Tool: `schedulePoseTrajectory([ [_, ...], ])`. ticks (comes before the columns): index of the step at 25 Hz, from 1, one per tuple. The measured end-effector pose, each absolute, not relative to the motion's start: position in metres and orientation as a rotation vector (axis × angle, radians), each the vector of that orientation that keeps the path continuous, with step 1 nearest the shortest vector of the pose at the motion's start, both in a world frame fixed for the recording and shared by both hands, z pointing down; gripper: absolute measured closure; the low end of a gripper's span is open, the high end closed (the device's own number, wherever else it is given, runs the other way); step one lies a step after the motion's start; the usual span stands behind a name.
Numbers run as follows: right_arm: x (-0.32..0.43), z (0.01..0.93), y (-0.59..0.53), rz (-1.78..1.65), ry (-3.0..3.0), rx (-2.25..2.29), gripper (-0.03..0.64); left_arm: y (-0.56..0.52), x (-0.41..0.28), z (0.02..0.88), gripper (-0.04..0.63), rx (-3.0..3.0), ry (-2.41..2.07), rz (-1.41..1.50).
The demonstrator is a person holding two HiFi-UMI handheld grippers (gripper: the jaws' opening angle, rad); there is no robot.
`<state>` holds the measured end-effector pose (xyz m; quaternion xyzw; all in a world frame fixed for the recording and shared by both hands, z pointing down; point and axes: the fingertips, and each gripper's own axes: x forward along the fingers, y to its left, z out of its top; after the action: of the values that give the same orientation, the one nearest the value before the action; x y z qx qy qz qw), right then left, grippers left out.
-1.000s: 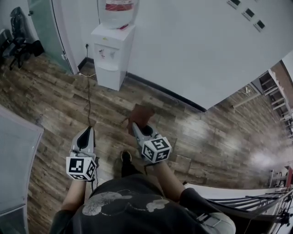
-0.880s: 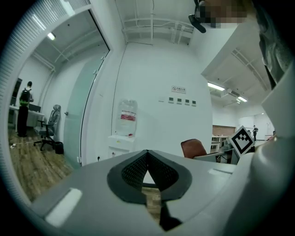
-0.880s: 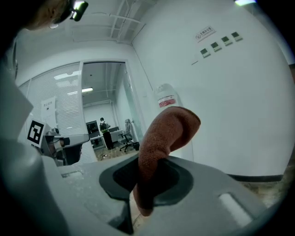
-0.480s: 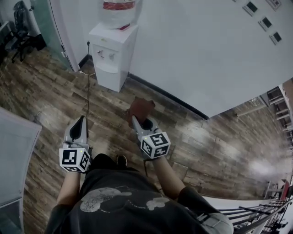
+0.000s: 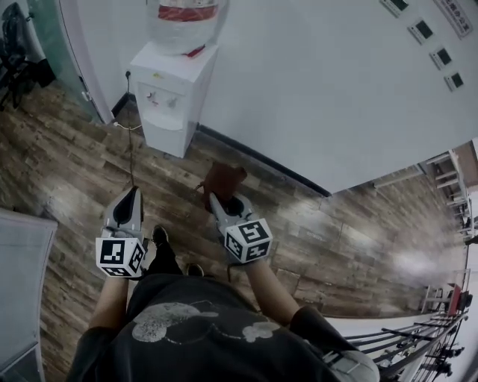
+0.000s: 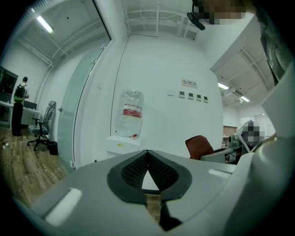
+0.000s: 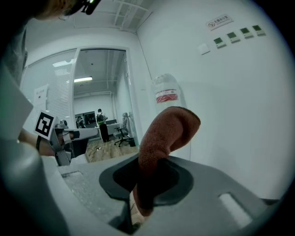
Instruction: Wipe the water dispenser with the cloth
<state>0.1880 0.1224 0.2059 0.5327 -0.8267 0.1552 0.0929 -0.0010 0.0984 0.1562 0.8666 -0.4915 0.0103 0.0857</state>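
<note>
Clenching brown cloth [image 5: 225,181] in right gripper [image 5: 213,198], holding left gripper [image 5: 134,191] pinched together, empty, facing white water dispenser [image 5: 167,104]

No legible text anywhere.
- Red label [image 5: 187,12] on the bottle atop the water dispenser [image 5: 166,104]: print too small to read.
- Small yellow sticker [image 6: 120,144] on the dispenser's top, near its front edge: unreadable.
- White wall sign [image 6: 189,83] above the row of wall plates: a round symbol at its left end, then a line of characters I can't resolve.
- Cubes on the left gripper [image 5: 134,192] and right gripper [image 5: 212,196]: black-and-white square marker codes only, no letters or digits.
</note>
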Motion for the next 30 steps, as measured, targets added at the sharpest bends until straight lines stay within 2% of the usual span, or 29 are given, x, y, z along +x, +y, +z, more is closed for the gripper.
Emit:
schedulePoseTrajectory([
  [9, 0.148, 0.195, 0.014, 0.445, -2.429, 1.652, 0.558, -0.004, -0.034, 0.149, 0.577, 2.627, -1.434, 0.001],
  [19, 0.093, 0.212, -0.055, 0.428, -2.427, 1.492, 0.558, -0.080, -0.052, 0.166, 0.577, 2.597, -1.397, 0.059],
  [30, 0.055, 0.209, -0.182, 0.385, -2.579, 1.238, 0.558, -0.187, -0.051, 0.162, 0.577, 2.534, -1.539, 0.134],
])
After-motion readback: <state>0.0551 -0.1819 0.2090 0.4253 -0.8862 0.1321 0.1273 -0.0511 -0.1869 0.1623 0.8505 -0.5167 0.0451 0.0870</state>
